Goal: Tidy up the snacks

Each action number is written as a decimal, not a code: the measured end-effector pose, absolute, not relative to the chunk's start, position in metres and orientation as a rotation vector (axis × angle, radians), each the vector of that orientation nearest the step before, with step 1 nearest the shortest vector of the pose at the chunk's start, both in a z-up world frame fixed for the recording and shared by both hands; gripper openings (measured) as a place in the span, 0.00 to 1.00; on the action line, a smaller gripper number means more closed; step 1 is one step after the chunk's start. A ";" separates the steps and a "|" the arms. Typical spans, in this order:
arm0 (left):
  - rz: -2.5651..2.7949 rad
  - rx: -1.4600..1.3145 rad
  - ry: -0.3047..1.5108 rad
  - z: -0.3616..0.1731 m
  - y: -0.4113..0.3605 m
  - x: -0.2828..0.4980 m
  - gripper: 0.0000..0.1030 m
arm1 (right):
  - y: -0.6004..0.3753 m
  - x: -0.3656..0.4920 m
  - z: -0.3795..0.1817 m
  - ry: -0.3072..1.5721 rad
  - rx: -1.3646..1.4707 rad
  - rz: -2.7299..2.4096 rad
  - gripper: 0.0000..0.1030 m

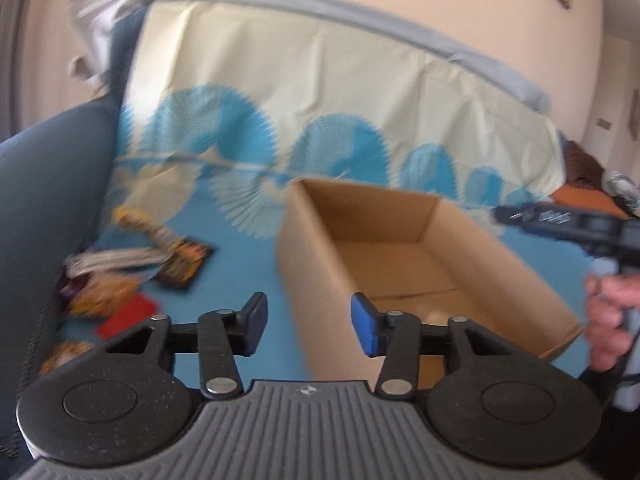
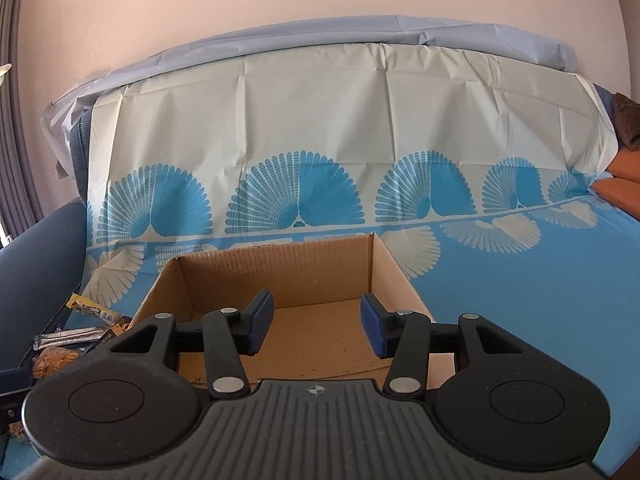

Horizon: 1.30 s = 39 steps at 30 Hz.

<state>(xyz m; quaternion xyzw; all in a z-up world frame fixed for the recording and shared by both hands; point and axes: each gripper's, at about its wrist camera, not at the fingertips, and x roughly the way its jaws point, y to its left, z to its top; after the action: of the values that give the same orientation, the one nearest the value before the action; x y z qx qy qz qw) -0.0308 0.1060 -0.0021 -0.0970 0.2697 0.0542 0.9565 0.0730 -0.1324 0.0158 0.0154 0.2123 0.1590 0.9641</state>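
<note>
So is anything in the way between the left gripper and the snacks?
Nothing visible. The left gripper is open and empty, and only bare blue cloth lies between it and the snacks. The box sits off to the right.

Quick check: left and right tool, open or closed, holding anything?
Left tool: open, holding nothing, beside the cardboard box.
Right tool: open, holding nothing, in front of the box.

Left gripper [image 1: 308,324] jaws apart, empty; cardboard box [image 1: 320,264] right of snack packets [image 1: 132,272]
</note>
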 end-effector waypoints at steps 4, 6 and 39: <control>0.200 -0.144 0.585 -0.011 0.155 -0.043 0.45 | -0.120 0.069 0.016 0.434 0.025 0.372 0.47; 0.219 -0.081 0.568 -0.012 0.168 -0.051 0.45 | -0.113 0.067 0.017 0.433 0.024 0.402 0.45; 0.326 -0.497 0.614 -0.027 0.243 -0.103 0.43 | 0.176 0.106 -0.108 1.209 0.213 0.631 0.79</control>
<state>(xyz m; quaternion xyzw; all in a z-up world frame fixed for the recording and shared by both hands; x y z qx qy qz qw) -0.1033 0.2432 -0.0274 -0.2410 0.2976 0.1581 0.9102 0.1059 0.1758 -0.1076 0.0982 0.5576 0.2911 0.7712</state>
